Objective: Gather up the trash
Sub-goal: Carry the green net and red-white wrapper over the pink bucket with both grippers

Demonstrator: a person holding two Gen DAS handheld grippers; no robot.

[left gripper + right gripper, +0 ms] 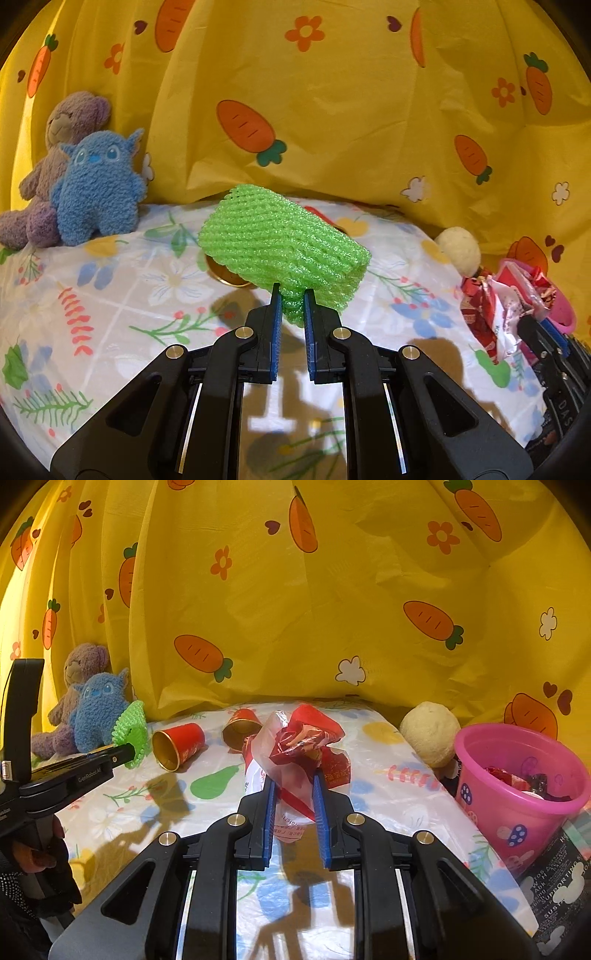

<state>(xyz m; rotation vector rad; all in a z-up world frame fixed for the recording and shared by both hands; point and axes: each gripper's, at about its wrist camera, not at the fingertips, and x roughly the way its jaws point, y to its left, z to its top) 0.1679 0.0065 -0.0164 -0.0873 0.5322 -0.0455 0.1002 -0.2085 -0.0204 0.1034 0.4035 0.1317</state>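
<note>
My left gripper (291, 295) is shut on a green foam fruit net (284, 247) and holds it above the floral tablecloth; the net also shows in the right wrist view (131, 729). My right gripper (294, 779) is shut on a crumpled red and clear plastic wrapper (295, 749), lifted over the table; the wrapper also shows in the left wrist view (495, 306). A pink bucket (517, 812) with wrappers inside stands at the right. Two red paper cups with gold insides lie on their sides, one (177, 746) at left and one (242, 725) behind the wrapper.
A purple teddy bear (62, 147) and a blue plush toy (98, 188) sit at the back left. A cream plush ball (430, 733) lies next to the bucket. A yellow carrot-print curtain (332, 590) closes off the back. A dark printed bag (557, 882) is at far right.
</note>
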